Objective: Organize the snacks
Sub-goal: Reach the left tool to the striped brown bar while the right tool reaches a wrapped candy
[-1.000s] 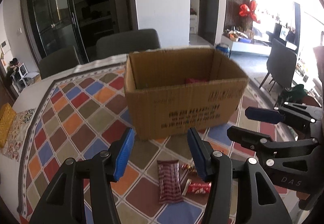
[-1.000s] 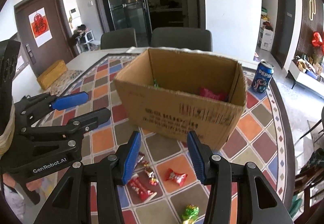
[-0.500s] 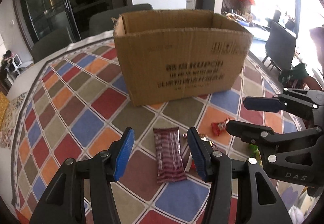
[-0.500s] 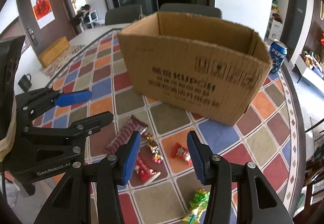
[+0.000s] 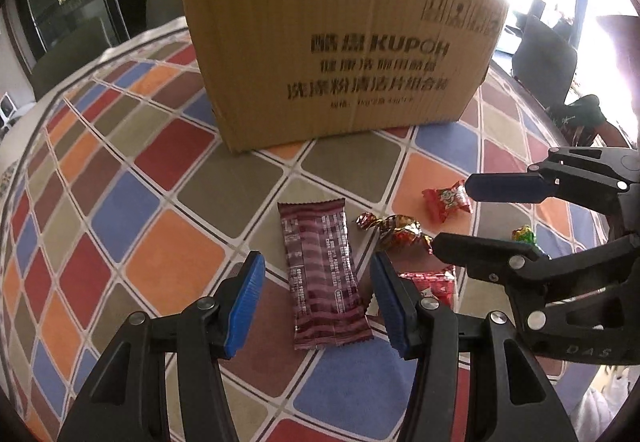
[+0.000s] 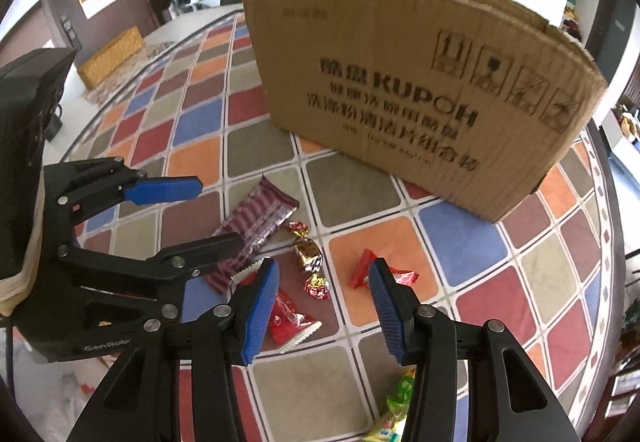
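Note:
A maroon striped snack bar (image 5: 320,274) lies flat on the chequered tablecloth (image 5: 160,182), between the fingers of my open left gripper (image 5: 318,282), which hangs just above it. To its right lie gold-wrapped candies (image 5: 394,228), a red candy packet (image 5: 446,200), another red packet (image 5: 430,284) and a green candy (image 5: 524,234). My right gripper (image 6: 322,278) is open over the gold candies (image 6: 306,252) and the red candy (image 6: 360,268), holding nothing. Behind the snacks stands the cardboard box (image 6: 420,90), its inside hidden.
The two grippers hang side by side, the left gripper (image 6: 219,213) close to my right fingers. The round table's edge (image 6: 612,202) curves at the right. Dark chairs (image 5: 544,54) stand beyond the table. A yellow woven box (image 6: 110,56) sits far left.
Both grippers have sunk toward the snacks and tipped further down. The box now looms taller and its inside has dropped out of sight. The jaws have kept their width.

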Tool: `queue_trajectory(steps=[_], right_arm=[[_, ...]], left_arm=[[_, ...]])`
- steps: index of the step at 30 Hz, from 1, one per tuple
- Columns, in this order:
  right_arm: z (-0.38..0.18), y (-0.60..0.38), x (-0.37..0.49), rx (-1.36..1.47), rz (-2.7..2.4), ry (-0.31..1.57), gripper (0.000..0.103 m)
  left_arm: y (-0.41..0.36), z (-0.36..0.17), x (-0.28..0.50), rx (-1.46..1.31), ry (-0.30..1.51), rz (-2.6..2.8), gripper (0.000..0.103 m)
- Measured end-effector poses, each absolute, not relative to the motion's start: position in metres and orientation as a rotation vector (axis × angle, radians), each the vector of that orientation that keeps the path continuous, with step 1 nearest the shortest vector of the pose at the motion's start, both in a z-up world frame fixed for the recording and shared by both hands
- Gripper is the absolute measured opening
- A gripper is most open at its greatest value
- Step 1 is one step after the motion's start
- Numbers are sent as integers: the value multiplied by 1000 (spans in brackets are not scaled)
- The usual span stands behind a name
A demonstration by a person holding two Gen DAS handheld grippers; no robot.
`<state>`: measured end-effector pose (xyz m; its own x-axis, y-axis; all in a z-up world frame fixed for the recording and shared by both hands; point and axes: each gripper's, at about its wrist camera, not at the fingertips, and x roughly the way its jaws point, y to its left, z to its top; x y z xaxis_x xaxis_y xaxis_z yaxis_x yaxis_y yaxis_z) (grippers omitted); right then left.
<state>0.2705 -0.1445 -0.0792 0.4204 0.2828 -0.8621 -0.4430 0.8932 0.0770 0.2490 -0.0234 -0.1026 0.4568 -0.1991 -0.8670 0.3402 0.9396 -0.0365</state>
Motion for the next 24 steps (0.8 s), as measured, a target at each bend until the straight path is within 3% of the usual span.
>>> queue_trajectory(steps=[20, 24], right_arm=[[-107, -137, 294, -131, 481, 1139, 37], [-111, -139, 298, -109, 483, 1159, 34]], left_arm=[[-27, -128, 274, 143, 1105, -310, 51], [-31, -127, 273, 176, 1091, -301, 44]])
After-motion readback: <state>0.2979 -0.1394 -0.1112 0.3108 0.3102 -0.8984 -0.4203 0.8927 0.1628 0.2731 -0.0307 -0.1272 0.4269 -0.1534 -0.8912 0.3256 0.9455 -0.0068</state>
